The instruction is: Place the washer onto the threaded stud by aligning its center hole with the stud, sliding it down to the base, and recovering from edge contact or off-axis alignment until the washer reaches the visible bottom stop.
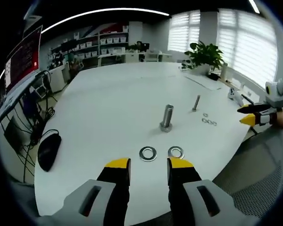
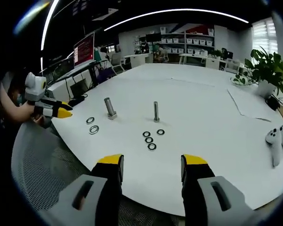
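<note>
Steel washers (image 1: 148,153) loose on table (image 1: 108,108), six o'clock of bare stud (image 1: 167,118); left gripper (image 1: 148,165), right gripper (image 2: 148,161) agape, empty; nothing started.

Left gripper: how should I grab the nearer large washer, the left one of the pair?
Pinch the left large washer across its outer rim, coming straight down. It lies flat on the table, apart from its neighbour, so there's room for both jaws.

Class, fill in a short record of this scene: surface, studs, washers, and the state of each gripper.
surface: white table
studs: thick stud and thin stud, both upright, bare
large washers: two, flat near thick stud
small washers: four, flat near thin stud
left gripper: open, empty
right gripper: open, empty
</note>
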Available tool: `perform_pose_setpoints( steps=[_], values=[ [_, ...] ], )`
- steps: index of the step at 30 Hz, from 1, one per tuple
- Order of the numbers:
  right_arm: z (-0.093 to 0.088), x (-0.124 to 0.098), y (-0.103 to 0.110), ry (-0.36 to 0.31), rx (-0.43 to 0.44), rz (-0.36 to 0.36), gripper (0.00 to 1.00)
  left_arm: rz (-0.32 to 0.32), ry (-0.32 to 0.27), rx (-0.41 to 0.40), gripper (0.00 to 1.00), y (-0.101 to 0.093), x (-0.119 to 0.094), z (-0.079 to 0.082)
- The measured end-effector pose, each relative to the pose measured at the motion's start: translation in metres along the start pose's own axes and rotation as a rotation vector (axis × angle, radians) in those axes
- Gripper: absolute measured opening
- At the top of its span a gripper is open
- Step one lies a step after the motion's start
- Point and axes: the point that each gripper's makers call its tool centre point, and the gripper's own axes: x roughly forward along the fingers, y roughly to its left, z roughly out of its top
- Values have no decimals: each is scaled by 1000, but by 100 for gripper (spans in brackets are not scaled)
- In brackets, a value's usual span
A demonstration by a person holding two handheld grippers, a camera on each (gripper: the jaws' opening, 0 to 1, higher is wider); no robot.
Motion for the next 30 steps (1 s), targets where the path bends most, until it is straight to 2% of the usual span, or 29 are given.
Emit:
perform_pose_setpoints(
  steps=[3,7,12,15,20,23,30],
  values=[
    [-7,3,2,35,15,16,51,-1,-8,-1,29,0,0,1],
    [-9,4,3,46,-9,19,51,-10,0,24,29,-3,1,-1],
    [-11,5,-1,62,-17,0,55,-22,1,-10,28,-1,2,-1],
    [-14,5,1,82,-37,7,56,-6,9,-1,28,0,2,-3],
    [-17,5,3,100,-14,22,54,9,-8,15,29,4,0,-1],
    [-16,6,5,101,-40,29,53,21,-19,30,32,5,0,1],
    [-12,6,7,85,-27,41,53,15,-3,50,32,3,1,0]
  ],
)
